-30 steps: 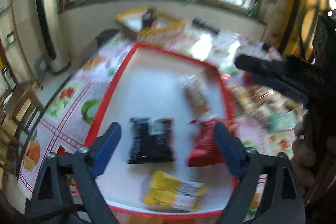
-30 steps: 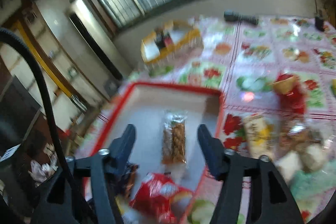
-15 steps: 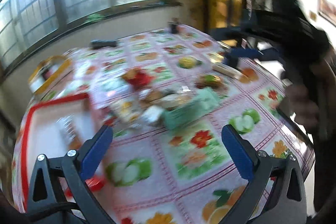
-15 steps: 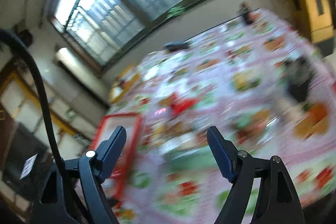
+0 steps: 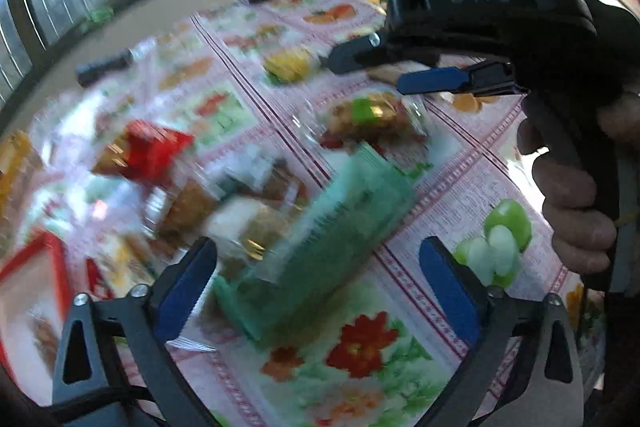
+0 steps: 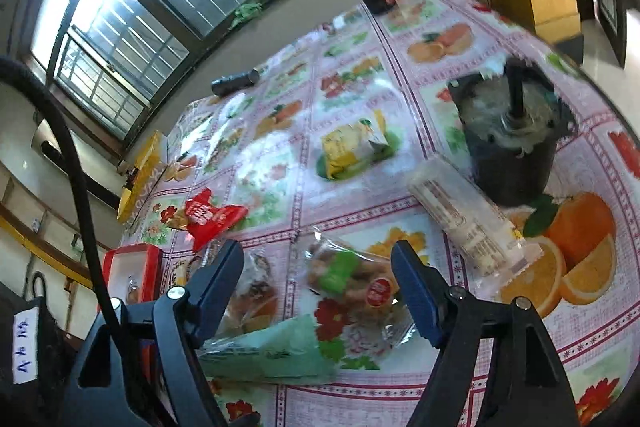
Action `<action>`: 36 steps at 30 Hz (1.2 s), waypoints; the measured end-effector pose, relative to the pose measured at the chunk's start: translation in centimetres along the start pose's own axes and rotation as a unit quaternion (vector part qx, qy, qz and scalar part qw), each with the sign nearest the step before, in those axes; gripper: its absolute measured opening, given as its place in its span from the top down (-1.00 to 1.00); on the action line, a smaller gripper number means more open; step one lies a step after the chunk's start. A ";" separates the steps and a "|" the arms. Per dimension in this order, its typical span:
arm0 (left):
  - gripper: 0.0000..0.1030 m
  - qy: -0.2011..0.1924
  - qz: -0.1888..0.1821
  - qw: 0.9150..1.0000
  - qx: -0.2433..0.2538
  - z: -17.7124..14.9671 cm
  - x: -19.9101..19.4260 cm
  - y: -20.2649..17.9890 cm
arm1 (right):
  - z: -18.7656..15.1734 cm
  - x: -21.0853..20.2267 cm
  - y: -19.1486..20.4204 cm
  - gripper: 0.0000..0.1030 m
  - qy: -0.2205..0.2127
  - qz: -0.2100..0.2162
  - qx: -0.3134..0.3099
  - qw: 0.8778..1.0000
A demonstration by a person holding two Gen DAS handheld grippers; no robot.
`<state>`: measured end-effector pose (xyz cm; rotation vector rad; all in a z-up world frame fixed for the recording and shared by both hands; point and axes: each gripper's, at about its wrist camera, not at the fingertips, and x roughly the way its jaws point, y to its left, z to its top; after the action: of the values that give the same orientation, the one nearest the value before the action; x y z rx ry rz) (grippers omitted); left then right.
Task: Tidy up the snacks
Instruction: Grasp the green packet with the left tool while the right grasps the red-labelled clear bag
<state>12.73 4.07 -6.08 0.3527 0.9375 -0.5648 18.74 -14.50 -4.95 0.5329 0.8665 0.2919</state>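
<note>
both grippers off tray, over loose snacks

Grippers showing: two, the left gripper and the right gripper
Trays sitting at the table's edge: one red tray
Green packets lying: one green packet
Red packets lying: one red packet
Yellow packets lying: one yellow packet
Long pale packets lying: one long packet
Dark cups standing: one cup

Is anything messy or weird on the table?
Yes. Snack packets lie scattered on the tablecloth outside the red tray: a green packet, a red one, a yellow one. Nothing looks spilled.
</note>
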 end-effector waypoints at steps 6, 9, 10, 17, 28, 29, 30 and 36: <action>-0.74 0.019 -0.042 0.999 -0.003 -1.5 -0.5 -1.6 | 0.0 0.7 -0.3 -0.39 0.012 -0.005 -0.002 1.000; -0.69 0.018 -0.030 0.999 -0.009 -1.1 -0.3 -1.6 | 0.3 0.9 -0.1 -0.29 0.014 -0.001 -0.010 1.000; -0.63 0.024 -0.023 0.999 -0.015 -0.9 0.0 -1.5 | 0.3 1.1 -0.1 -0.24 0.015 -0.007 -0.012 1.000; 0.36 0.035 -0.006 0.998 -0.058 -1.6 -0.4 -0.9 | 0.5 0.9 -0.1 -0.23 -0.002 -0.024 -0.024 0.999; 0.35 0.028 0.022 0.986 -0.164 -7.6 -4.7 -0.1 | -2.8 2.8 4.2 -0.19 0.047 -0.117 -0.143 0.982; 0.32 0.028 0.026 0.986 -0.160 -7.6 -4.7 -0.3 | -3.1 3.0 4.6 0.01 0.045 -0.137 -0.158 0.977; 0.31 0.029 0.032 0.987 -0.157 -7.5 -4.7 -0.5 | -3.3 3.1 4.9 0.23 0.040 -0.156 -0.170 0.972; 0.30 0.020 0.055 0.988 -0.143 -7.4 -4.5 -0.9 | -3.4 1.8 3.8 0.34 0.019 -0.159 -0.147 0.976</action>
<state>5.23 8.49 -6.47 0.1564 1.0153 -0.3168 17.11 -9.40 -5.81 0.1096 0.9122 0.1321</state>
